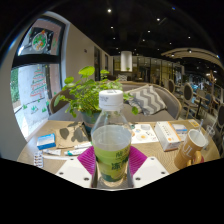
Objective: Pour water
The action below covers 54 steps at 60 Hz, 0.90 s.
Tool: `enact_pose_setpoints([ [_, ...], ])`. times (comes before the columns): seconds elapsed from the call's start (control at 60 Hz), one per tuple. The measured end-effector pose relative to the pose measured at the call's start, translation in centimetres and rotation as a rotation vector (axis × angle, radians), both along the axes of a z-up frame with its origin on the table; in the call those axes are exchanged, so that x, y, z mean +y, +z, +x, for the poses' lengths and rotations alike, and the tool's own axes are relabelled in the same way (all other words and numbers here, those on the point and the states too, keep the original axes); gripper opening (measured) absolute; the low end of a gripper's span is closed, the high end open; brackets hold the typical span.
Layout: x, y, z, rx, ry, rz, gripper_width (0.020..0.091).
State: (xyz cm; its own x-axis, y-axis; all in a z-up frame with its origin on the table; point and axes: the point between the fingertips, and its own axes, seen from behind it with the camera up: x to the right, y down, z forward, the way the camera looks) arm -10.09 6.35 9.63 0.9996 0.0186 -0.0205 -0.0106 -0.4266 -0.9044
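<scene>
The gripper (111,170) clamps the upright bottle (111,140) between its pads.

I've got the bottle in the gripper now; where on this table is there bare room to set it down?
The gripper is shut on the bottle. Bare table lies just beside the bottle, between it and the amber cup. It is crowded around the potted plant, with the blue box and the patterned card.

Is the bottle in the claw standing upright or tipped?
Upright: the bottle stands straight between the claw's pink pads, white cap on top.
</scene>
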Motion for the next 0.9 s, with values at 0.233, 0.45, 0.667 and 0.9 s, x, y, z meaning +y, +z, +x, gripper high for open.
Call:
enact_pose_setpoints([
  [0.233,-1.3,9.6,1.0,0.311,0.036,0.063,0.0401],
  [0.45,-1.5,17.8,4.5,0.971,0.031,0.08,0.0397],
  [0.667,-0.3,17.1,10.7,1.589,-0.108,0.015,0.0399],
  [0.9,1.4,12.6,14.3,2.063,-0.263,-0.081,0.0397],
])
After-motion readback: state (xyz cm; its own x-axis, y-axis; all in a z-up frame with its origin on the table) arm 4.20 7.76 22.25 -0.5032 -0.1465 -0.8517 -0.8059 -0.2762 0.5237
